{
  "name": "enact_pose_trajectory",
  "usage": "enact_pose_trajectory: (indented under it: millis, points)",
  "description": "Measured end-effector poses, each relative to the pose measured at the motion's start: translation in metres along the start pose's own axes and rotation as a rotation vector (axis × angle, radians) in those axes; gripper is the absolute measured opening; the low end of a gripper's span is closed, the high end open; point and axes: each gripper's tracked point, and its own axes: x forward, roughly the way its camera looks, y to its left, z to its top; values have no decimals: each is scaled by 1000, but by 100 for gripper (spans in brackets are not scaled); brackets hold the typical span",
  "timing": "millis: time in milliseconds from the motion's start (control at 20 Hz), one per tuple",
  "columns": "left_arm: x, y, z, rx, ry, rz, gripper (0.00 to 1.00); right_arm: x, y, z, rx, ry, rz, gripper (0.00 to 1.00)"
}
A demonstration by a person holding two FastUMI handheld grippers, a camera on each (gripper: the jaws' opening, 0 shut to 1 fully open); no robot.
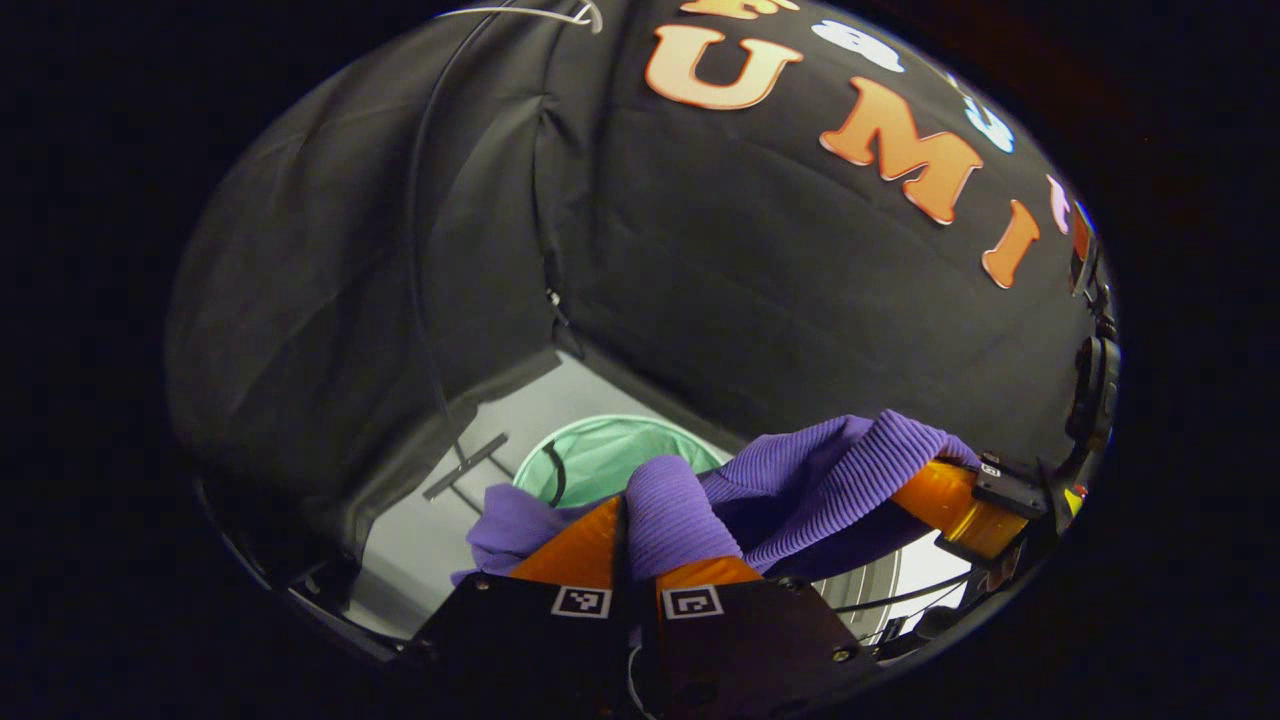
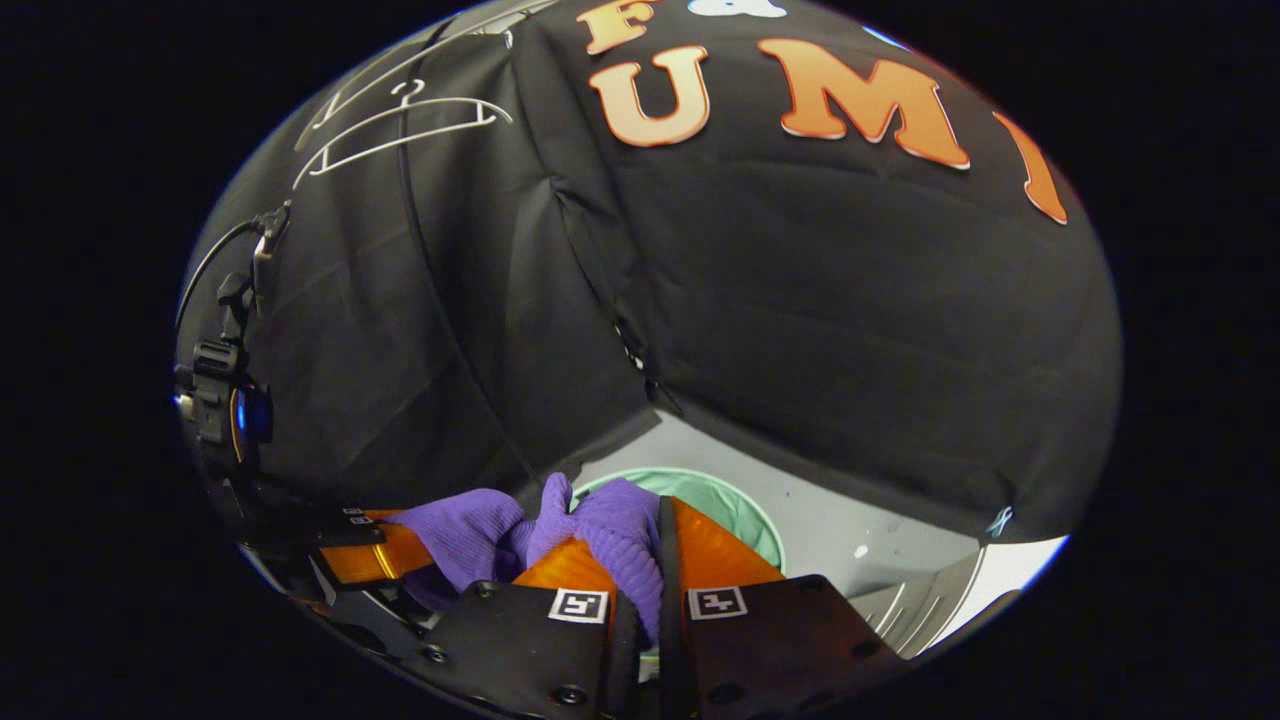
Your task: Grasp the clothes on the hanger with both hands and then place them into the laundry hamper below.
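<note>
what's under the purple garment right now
The green hamper sits below the purple garment, its open mouth partly showing. The cloth covers the near rim, and the hamper's bottom cannot be seen.

Left gripper point(image 1: 632, 545) and right gripper point(image 2: 650, 550) have jaws closed, held side by side.

Ribbed purple knit garment point(image 1: 800, 480); thin green mesh-cloth hamper point(image 1: 600, 455); white wire hanger point(image 2: 400, 125).

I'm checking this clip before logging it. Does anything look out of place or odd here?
Nothing stands out. The purple garment is off the white hanger, pinched by the left gripper and the right gripper, stretched between them above the green hamper. The bare hanger hangs level.
</note>
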Motion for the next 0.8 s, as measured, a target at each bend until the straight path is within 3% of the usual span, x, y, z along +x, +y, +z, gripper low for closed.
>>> enact_pose_trajectory:
  millis: [300,350,400,450,650,800]
  points:
    - [12,-12,-14,-3,54,10,11,22,-6,-53,89,170,-37,16]
    - [11,-12,-15,-5,67,13,17,24,-6,-58,101,191,-38,16]
    - [9,-9,-19,-10,86,29,30,21,-5,-63,110,215,-31,11]
    - [8,-6,-22,-14,107,50,34,21,-4,-66,123,222,-23,14]
    - [8,15,-29,-46,104,105,100,26,-4,-76,144,248,-24,82]
    - [8,14,-26,-23,88,96,98,29,-4,-84,148,272,-24,88]
